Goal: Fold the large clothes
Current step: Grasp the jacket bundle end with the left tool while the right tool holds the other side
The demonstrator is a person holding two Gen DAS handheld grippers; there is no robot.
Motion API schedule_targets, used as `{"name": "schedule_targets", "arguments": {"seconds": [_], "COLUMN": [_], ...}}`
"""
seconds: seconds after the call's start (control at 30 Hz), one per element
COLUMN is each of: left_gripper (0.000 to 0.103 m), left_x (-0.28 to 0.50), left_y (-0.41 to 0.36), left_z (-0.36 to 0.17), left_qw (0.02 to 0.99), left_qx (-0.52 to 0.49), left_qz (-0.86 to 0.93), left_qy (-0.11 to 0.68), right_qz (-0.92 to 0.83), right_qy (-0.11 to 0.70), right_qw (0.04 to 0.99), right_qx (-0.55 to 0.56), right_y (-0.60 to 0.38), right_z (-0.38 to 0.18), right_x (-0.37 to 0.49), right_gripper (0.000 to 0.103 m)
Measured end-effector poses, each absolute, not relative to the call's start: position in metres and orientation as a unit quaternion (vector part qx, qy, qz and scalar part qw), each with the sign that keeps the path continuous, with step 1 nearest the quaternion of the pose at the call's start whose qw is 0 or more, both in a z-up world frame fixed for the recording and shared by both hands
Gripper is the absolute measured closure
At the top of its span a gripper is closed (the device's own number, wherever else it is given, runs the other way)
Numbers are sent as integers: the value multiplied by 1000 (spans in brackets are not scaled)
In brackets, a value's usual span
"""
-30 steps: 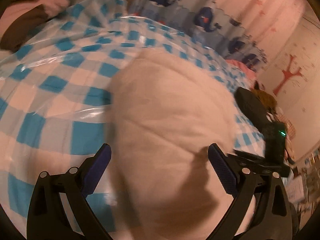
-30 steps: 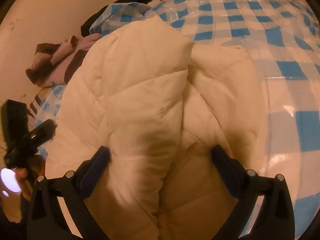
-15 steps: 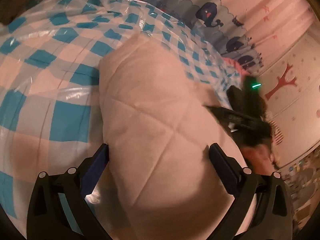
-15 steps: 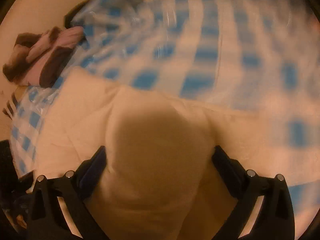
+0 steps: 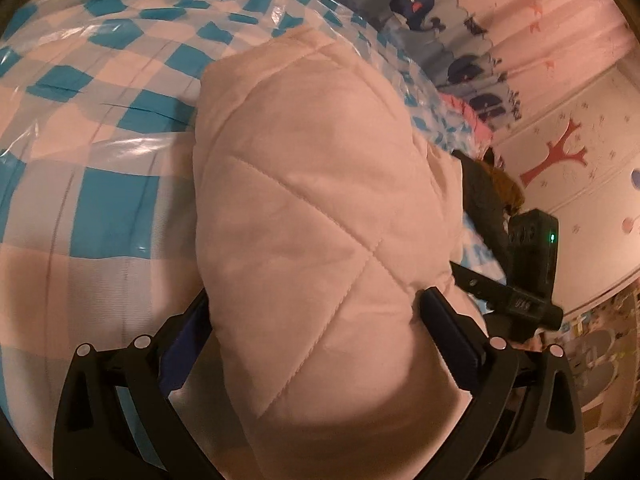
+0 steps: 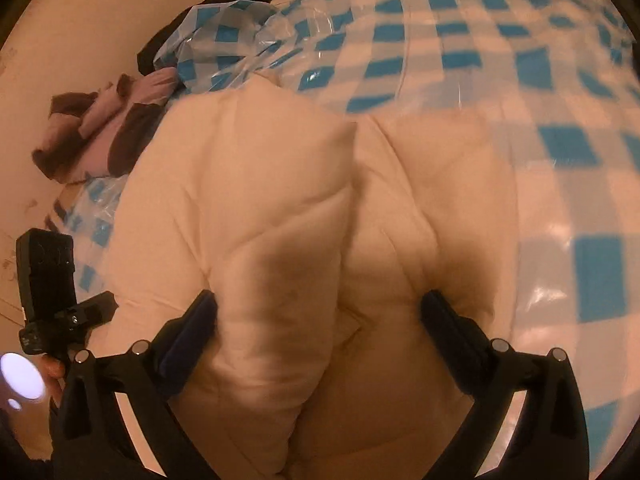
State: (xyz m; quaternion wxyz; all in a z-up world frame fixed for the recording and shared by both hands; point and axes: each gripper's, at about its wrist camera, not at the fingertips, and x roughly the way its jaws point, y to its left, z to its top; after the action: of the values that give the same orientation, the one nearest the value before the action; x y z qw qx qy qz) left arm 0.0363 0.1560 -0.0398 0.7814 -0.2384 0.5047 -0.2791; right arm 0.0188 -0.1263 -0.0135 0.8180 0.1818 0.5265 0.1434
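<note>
Settled flatter than a moment ago, the cream quilted garment [image 5: 304, 208] lies doubled on the blue checked sheet [image 5: 100, 208]. Left gripper [image 5: 316, 316] and right gripper [image 6: 320, 312] straddle it, jaws wide apart, apparently clamping nothing; this fold looks nearly done.

left gripper [image 5: 316, 312] wide open around cream quilted jacket [image 5: 304, 184] | jacket on checkered sheet [image 5: 100, 140] | right gripper [image 5: 516, 292] just beside jacket

One quilted coat [image 5: 304, 216], perhaps folded.
</note>
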Motion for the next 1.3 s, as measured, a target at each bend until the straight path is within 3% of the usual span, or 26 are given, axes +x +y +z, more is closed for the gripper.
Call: {"name": "schedule_targets", "arguments": {"seconds": [0.17, 0.3, 0.5, 0.63, 0.87, 1.1, 1.2, 1.3], "left_gripper": [6, 6, 6, 7, 7, 7, 7, 7], "left_x": [41, 40, 42, 34, 6, 4, -1, -7], "left_y": [165, 150, 155, 144, 121, 117, 111, 104], "left_z": [-44, -45, -47, -40, -4, 2, 5, 7], "left_qw": [769, 775, 771, 790, 832, 842, 851, 859], "left_qx": [-261, -237, -252, -223, -148, -126, -112, -102], "left_qz": [-284, -285, -289, -290, -326, -307, -294, -281], "left_qy": [510, 512, 508, 491, 424, 425, 421, 417], "right_qz": [138, 142, 123, 131, 142, 144, 122, 100], "right_qy": [516, 514, 492, 493, 479, 463, 454, 387], "right_qw": [827, 826, 837, 826, 819, 824, 843, 893], "right_qx": [175, 186, 206, 241, 282, 292, 263, 205], "right_y": [-122, -123, -134, -135, -147, -149, -148, -141], "right_z": [14, -20, 6, -27, -30, -31, -15, 32], "right_x": [-2, -11, -33, -33, -38, -44, -59, -60], "right_gripper": [7, 6, 7, 6, 5, 5, 6, 6]}}
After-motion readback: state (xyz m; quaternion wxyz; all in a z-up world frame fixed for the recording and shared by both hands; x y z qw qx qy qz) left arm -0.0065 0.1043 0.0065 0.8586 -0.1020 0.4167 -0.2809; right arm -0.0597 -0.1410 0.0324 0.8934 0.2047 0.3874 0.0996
